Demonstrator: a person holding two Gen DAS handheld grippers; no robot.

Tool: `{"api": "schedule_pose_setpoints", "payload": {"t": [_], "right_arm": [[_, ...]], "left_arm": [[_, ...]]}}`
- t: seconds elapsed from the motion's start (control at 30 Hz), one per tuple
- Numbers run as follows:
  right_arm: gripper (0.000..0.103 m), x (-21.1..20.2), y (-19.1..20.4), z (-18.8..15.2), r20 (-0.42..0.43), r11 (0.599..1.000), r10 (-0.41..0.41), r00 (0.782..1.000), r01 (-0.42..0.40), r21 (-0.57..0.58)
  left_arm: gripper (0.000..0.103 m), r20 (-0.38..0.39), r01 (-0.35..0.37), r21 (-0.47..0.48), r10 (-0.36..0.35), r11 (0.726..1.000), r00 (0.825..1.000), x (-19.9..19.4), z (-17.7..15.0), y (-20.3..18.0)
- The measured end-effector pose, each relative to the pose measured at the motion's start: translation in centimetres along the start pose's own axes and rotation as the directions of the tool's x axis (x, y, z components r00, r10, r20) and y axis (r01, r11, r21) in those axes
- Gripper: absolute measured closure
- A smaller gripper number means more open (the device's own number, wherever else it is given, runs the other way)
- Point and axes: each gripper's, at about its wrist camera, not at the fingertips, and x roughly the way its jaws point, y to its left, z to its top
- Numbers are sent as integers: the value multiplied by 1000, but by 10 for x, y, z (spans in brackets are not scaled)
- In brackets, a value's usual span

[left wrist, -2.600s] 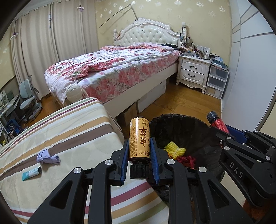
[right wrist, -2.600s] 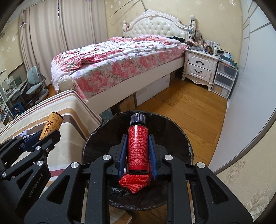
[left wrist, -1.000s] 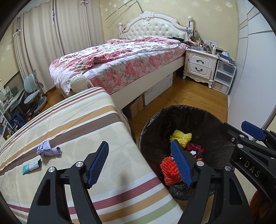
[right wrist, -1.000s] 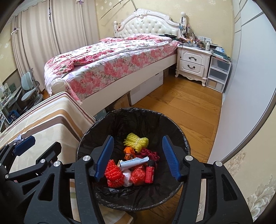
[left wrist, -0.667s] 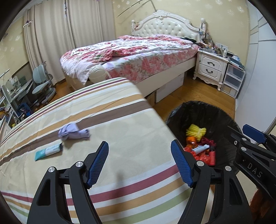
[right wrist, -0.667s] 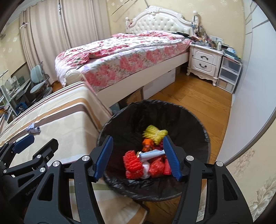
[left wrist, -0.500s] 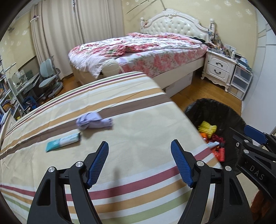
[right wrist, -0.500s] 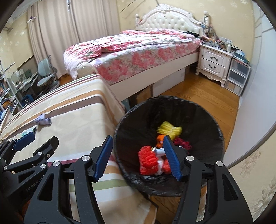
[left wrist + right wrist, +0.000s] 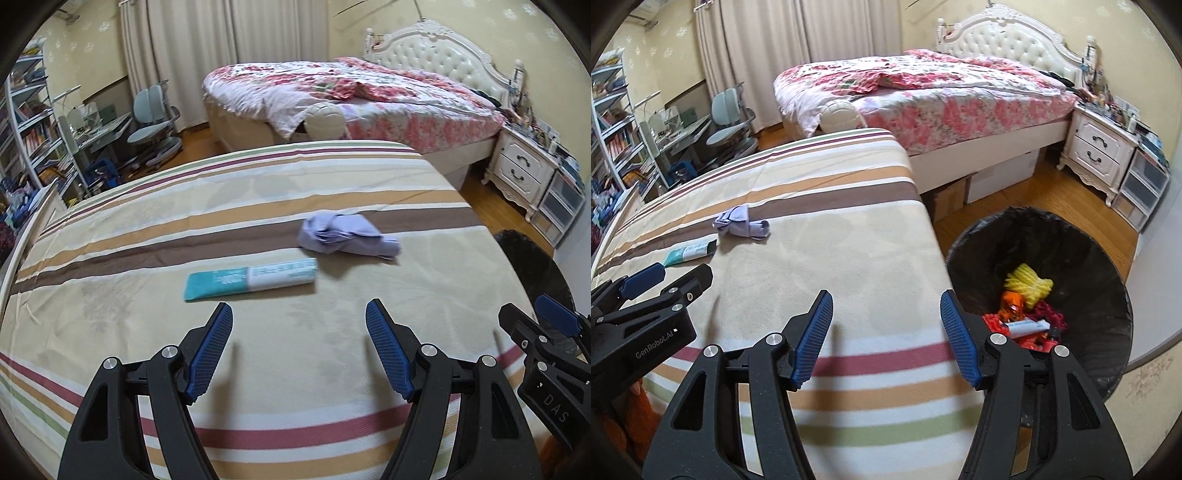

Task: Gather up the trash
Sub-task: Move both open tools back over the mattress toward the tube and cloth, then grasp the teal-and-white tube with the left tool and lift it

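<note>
A teal and white tube (image 9: 251,278) and a crumpled lilac cloth (image 9: 347,236) lie on the striped bedspread (image 9: 258,184). My left gripper (image 9: 299,347) is open and empty, hovering just short of the tube. My right gripper (image 9: 886,332) is open and empty over the bed's right edge, beside the black-lined trash bin (image 9: 1108,266). The bin holds yellow, orange and red trash and a white tube. The tube (image 9: 690,253) and the cloth (image 9: 740,223) also show in the right wrist view, far left. The left gripper (image 9: 646,295) shows there too, and the right gripper (image 9: 554,332) in the left wrist view.
A flowered double bed (image 9: 369,96) stands behind, with a white nightstand (image 9: 1100,151) and plastic drawers (image 9: 1141,188) at right. Cardboard boxes (image 9: 953,195) sit under that bed. A desk chair (image 9: 151,118) and shelves (image 9: 26,122) stand at left. Wooden floor surrounds the bin.
Both grippers let their bottles go into the bin and now stand open. Both have swung left from the bin toward the striped bed; the left one has closed in on the tube and cloth.
</note>
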Motion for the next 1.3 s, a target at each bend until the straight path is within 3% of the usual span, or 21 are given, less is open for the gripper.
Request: {"api": "schedule_pose_setpoints", "payload": {"t": [0.53, 0.7, 1.0, 1.3], "right_arm": [[43, 39, 22, 36, -37, 999, 22, 999, -24, -44], [39, 42, 24, 37, -45, 998, 27, 999, -30, -51], [35, 43, 22, 38, -49, 998, 30, 998, -32, -46], [35, 43, 22, 39, -49, 999, 25, 998, -27, -43]], "left_arm": [[31, -51, -59, -105, 54, 993, 997, 27, 25, 38], [31, -68, -41, -145, 31, 989, 997, 31, 33, 44], [30, -76, -48, -91, 42, 995, 996, 31, 25, 44], [28, -88, -60, -74, 54, 995, 995, 45, 37, 48]]}}
